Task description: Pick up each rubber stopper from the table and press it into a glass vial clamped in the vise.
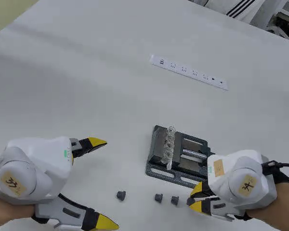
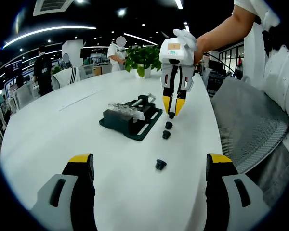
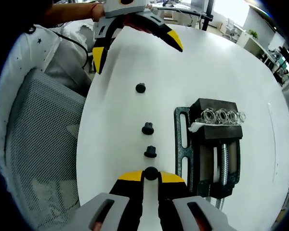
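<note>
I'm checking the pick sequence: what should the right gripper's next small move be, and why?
Probably lift straight up: the right gripper looks shut on a small black rubber stopper, and the clear glass vials in the dark metal vise stand open.

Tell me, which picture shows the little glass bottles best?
The right gripper view: it looks down on the glass vials, so their round mouths show in a row in the vise. The head view shows them as a clear blur; the left gripper view shows them small and far.
</note>
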### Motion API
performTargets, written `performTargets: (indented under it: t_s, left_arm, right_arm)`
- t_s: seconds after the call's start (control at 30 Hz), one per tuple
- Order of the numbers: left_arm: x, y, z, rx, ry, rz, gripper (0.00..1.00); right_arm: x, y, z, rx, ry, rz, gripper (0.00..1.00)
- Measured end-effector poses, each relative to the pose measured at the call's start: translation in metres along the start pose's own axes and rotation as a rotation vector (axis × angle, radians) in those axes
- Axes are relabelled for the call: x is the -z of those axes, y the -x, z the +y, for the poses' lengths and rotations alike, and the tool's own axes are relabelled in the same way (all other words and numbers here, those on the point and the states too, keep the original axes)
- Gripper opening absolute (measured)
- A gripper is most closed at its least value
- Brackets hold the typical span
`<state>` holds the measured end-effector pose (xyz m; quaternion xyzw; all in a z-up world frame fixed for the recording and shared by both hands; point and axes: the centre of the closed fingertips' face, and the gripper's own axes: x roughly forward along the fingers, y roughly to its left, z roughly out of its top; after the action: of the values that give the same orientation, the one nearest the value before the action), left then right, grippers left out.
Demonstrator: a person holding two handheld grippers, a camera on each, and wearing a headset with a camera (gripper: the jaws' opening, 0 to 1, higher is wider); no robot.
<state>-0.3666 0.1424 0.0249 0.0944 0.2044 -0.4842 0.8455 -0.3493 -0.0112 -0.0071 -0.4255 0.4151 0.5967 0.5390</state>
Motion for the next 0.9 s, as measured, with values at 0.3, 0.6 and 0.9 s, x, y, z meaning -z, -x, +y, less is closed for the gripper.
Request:
performTargets:
  t_s: [0.3,0.6,0.9]
  left_arm:
    - [-0.003,0.000,0.000,0.001,-0.003,-0.006,0.96]
    - [-0.003,-0.001,0.000,0.000,0.000,-0.013,0.96]
    - [-0.003,-0.001,0.001,-0.003,0.012,-0.021,0.96]
  right_arm:
    - [-0.027,0.046,-0.041,0.067,-0.059,-0.096,0.06]
    - [-0.062,0.068,-0.088,0.113,-0.049,-0.135,0.06]
    - [-0.083,0.058,-0.122,0.122,-0.028,-0.134,0.06]
